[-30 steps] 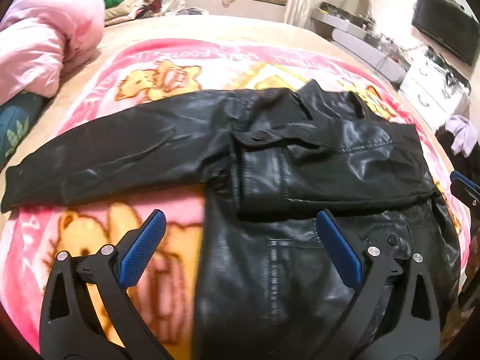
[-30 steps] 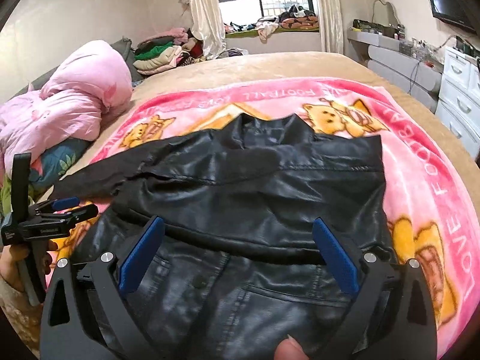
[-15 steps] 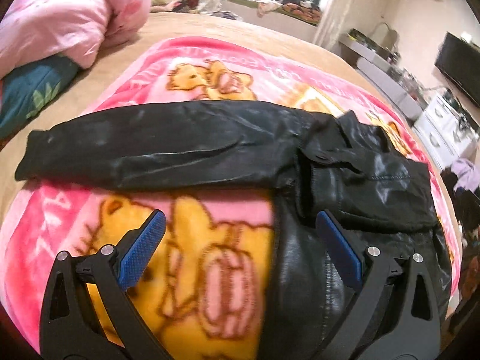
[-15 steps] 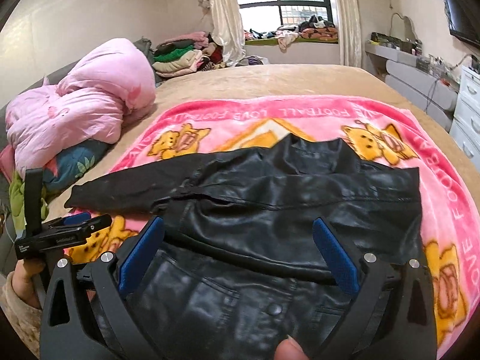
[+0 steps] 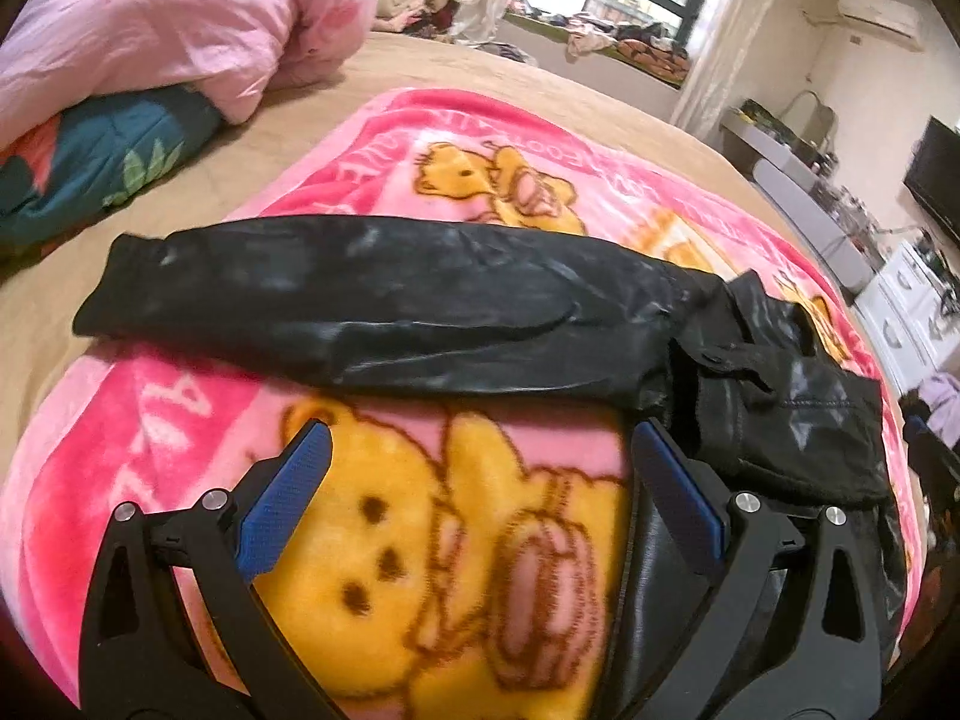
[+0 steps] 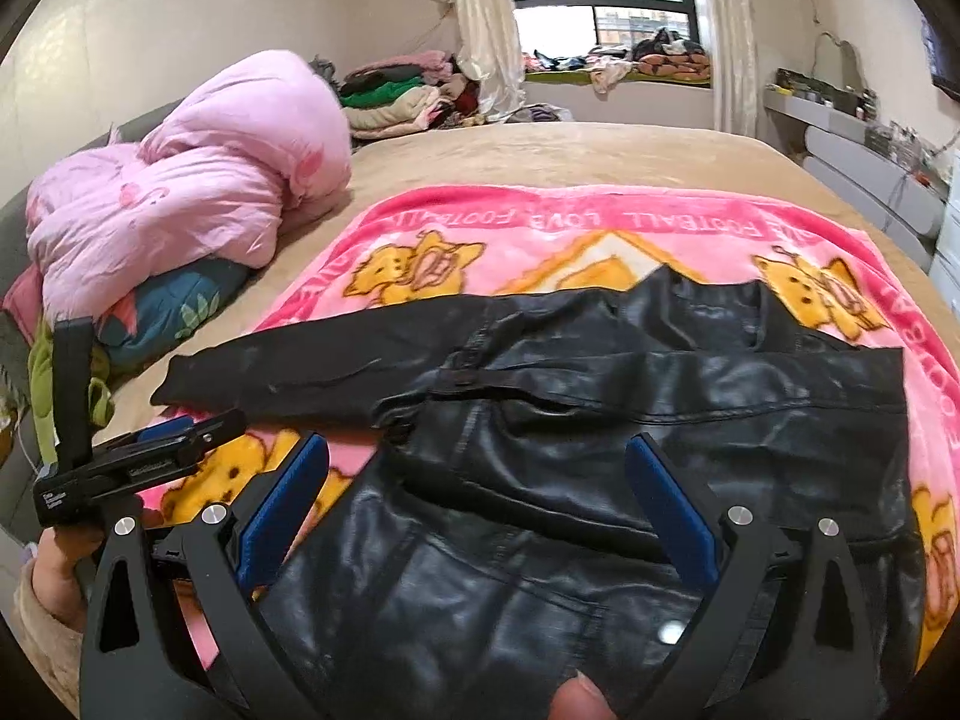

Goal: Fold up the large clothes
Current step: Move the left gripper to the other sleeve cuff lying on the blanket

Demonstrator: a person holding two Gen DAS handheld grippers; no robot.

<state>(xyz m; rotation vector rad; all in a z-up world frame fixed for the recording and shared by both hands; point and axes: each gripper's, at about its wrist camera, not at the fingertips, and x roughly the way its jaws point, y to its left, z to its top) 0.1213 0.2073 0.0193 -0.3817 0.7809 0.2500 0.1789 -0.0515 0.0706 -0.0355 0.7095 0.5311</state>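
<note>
A black leather jacket (image 6: 630, 420) lies on a pink cartoon blanket (image 6: 540, 222) on the bed. One sleeve (image 5: 372, 312) stretches out flat to the left; the other side is folded over the body (image 5: 798, 414). My left gripper (image 5: 480, 480) is open and empty above the blanket, just below the outstretched sleeve. It also shows in the right wrist view (image 6: 156, 450), held at the jacket's left. My right gripper (image 6: 477, 486) is open and empty above the jacket's lower body.
A pink duvet (image 6: 180, 192) and a dark patterned pillow (image 5: 102, 156) lie at the bed's left. Folded clothes (image 6: 396, 96) pile up by the window. A white dresser (image 5: 912, 312) and a TV (image 5: 936, 174) stand to the right.
My left gripper has swung left, from over the jacket body to below the outstretched sleeve. My right gripper has drawn back slightly. Both stay open.
</note>
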